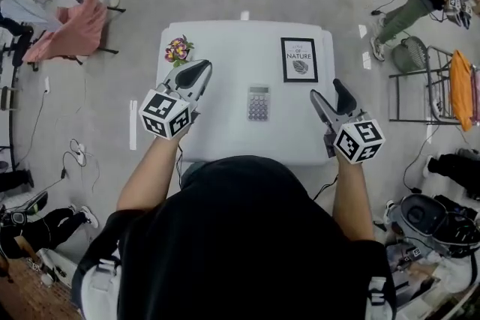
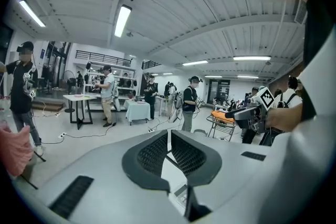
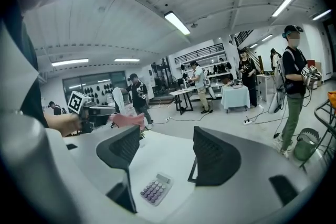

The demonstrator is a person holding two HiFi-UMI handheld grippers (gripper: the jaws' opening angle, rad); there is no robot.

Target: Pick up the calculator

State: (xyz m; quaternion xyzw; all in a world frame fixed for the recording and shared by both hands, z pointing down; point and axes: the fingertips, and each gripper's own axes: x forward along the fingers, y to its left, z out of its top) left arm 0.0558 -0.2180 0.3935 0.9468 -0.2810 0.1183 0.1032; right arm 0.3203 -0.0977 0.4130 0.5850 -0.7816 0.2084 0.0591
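- As seen from above in the head view, the calculator lies flat near the middle of the white table, keys up, with its display end toward the far edge.
- Nothing touches the calculator; it sits between the two grippers and apart from both.
- Left gripper: it is held over the left part of the table, pointing toward the far edge. In the left gripper view its jaws stand together with only a thin slit between the pads, and they have hold of nothing.
- Right gripper: it is held over the right part of the table, near the front right corner, angled inward. Its jaws stand wide apart – as the right gripper view confirms – and no pad presses on anything.
- In the right gripper view the calculator appears low in the gap between the open jaws, resting on the tabletop, nearer the left jaw, clear of both pads.
- A framed print lies flat at the far right of the table, beyond the calculator and apart from it.
- A small bunch of flowers sits at the far left corner, just beyond the left gripper's tips.
- Other people stand at tables across the room – well away from this one.
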